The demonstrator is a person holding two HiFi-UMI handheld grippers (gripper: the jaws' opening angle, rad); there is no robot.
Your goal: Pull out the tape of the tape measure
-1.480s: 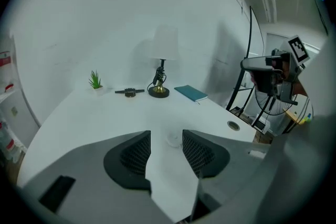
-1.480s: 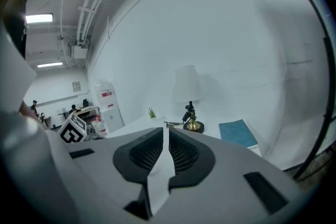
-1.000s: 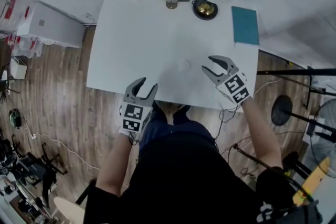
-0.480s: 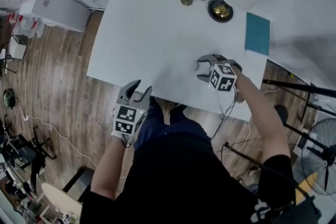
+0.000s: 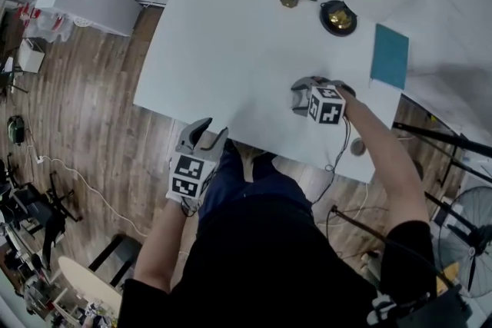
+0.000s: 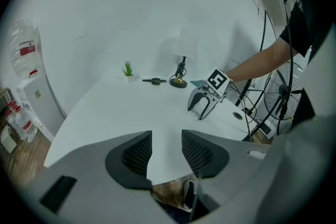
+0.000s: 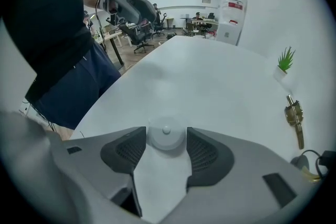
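Tape measure [image 7: 166, 132], small, round and white, lies on the white table [image 5: 231, 42] near its front edge. The right gripper [image 7: 166, 141] straddles it, jaws spread wide with the pads just beside its sides. The left gripper [image 6: 166, 140] hangs at the table's near edge, jaws apart and empty.

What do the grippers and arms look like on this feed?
Both the left gripper and right gripper are grey, with two curved jaws, dark meshed pads and a black-and-white marker cube. Short black sleeves; a thin cable trails from the right one.
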